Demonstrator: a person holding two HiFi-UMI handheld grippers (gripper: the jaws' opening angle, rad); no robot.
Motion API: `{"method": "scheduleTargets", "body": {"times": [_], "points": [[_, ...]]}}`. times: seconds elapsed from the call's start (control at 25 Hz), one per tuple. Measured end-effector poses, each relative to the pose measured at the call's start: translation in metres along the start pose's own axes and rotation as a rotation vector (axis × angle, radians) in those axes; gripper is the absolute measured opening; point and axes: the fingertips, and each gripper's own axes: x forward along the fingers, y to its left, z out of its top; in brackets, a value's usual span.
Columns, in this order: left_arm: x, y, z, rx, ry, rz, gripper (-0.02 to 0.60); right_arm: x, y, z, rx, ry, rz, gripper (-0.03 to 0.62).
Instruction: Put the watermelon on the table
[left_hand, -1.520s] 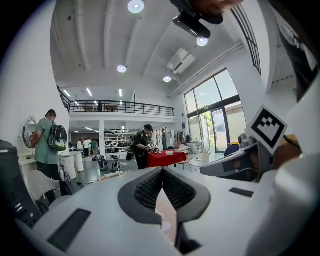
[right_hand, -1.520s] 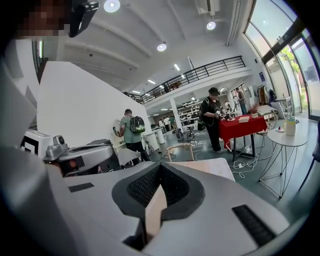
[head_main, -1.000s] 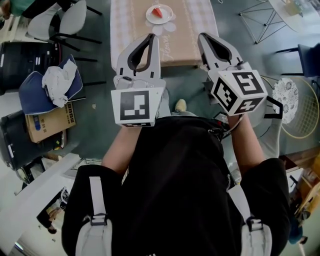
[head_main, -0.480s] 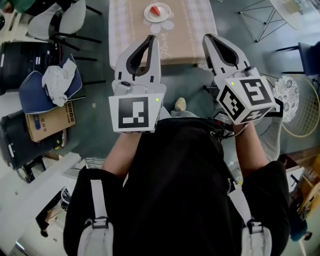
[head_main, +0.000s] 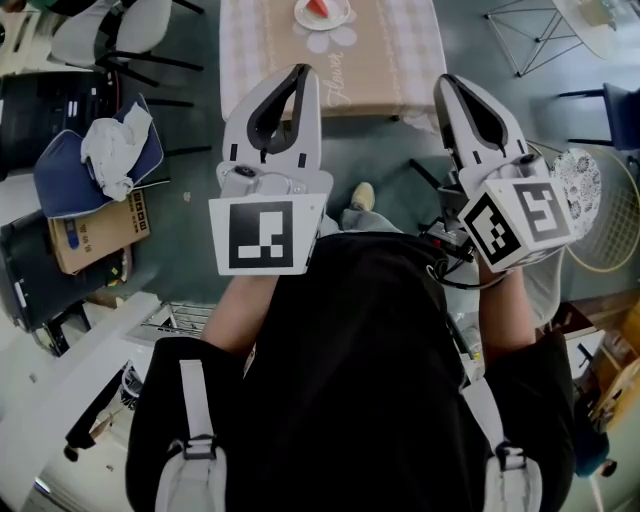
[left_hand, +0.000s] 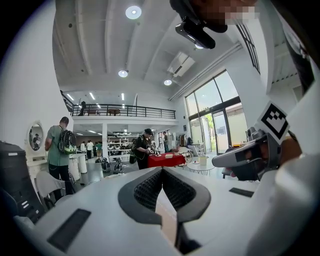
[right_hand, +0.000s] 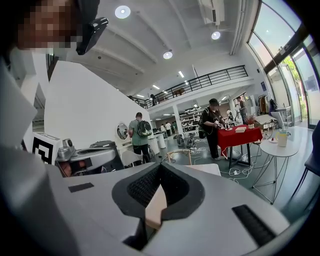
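Observation:
A red watermelon slice (head_main: 318, 7) lies on a white plate (head_main: 335, 14) at the far end of the beige table (head_main: 385, 60), at the top edge of the head view. My left gripper (head_main: 301, 72) is held up in front of the person's chest, pointing at the table's near edge, shut and holding nothing. My right gripper (head_main: 446, 82) is level with it to the right, also shut and holding nothing. In the left gripper view the jaws (left_hand: 161, 170) meet at their tips, and the same holds in the right gripper view (right_hand: 160, 166). Both are well short of the plate.
Chairs (head_main: 120, 35) stand left of the table, with a blue cushion and white cloth (head_main: 95, 160) and a cardboard box (head_main: 95, 235) on the floor. A wire stool (head_main: 530, 40) and a round wire frame (head_main: 605, 220) are at the right. People stand round a red table (right_hand: 240, 135) far off.
The table and plate have slid toward the top of the head view. The right gripper has moved right and a little lower, so the grippers are further apart. Both stay shut.

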Motion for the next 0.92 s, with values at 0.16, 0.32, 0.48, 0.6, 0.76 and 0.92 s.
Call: {"method": "scheduleTargets", "body": {"times": [0.16,0.32,0.48,0.6,0.76,0.92], "points": [[-0.001,0.0,-0.001,0.0,-0.001,0.002,0.012,0.001,0.001,-0.002,0.006,-0.001,-0.003,0.014],[-0.003,-0.002,0.0,0.001,-0.006,0.0,0.012,-0.001,0.003,-0.001,0.004,-0.005,-0.003,0.014],[-0.006,-0.003,0.003,0.005,-0.015,0.003,0.012,-0.002,0.005,0.0,0.0,-0.008,-0.001,0.014],[-0.008,-0.003,0.003,0.006,-0.014,0.005,0.012,-0.003,0.007,-0.001,-0.001,-0.007,0.005,0.014],[-0.012,-0.003,0.001,0.008,-0.015,0.009,0.012,-0.003,0.012,-0.003,-0.004,-0.006,0.017,0.014],[-0.016,-0.003,0.002,0.01,-0.019,0.011,0.012,-0.003,0.017,-0.004,-0.004,-0.004,0.026,0.014]]}}
